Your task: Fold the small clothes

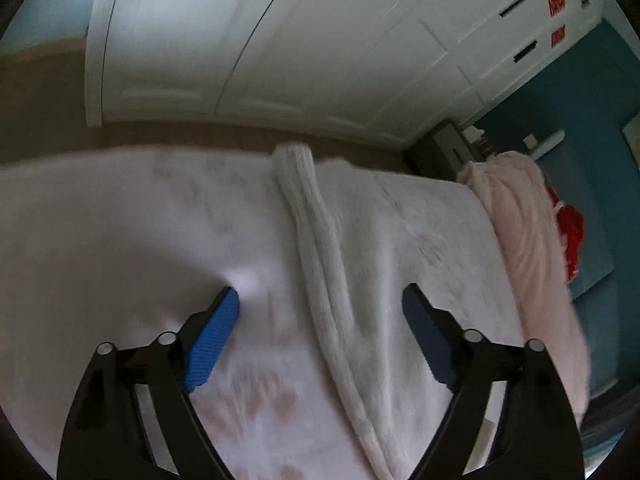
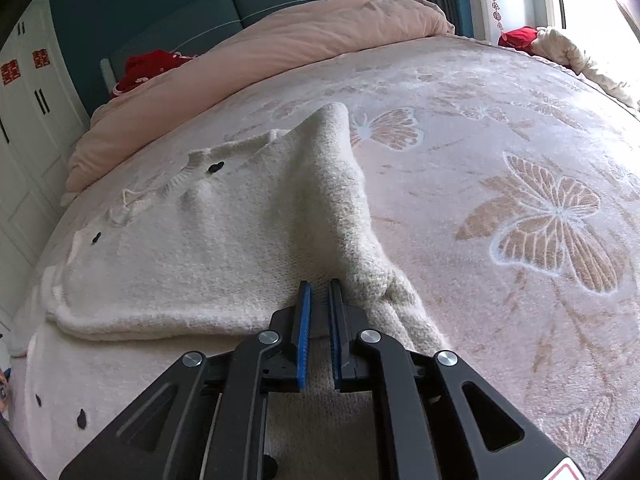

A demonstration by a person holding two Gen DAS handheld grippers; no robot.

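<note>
A cream knit sweater (image 2: 224, 240) with small dark buttons lies spread on the bed, one part folded over into a raised ridge. My right gripper (image 2: 320, 284) is shut on the sweater's near edge, with knit cloth pinched between its blue pads. In the blurred left wrist view the same sweater (image 1: 320, 240) shows as a long ribbed fold running away from me. My left gripper (image 1: 320, 292) hangs open above that fold, its blue pads (image 1: 212, 336) wide apart and holding nothing.
The bed is covered by a pink plush blanket (image 2: 520, 140) with butterfly patterns. A pink duvet (image 2: 280, 48) is bunched at the headboard end, with red cloth (image 2: 148, 64) beside it. White wardrobe doors (image 1: 240, 40) stand past the bed's edge.
</note>
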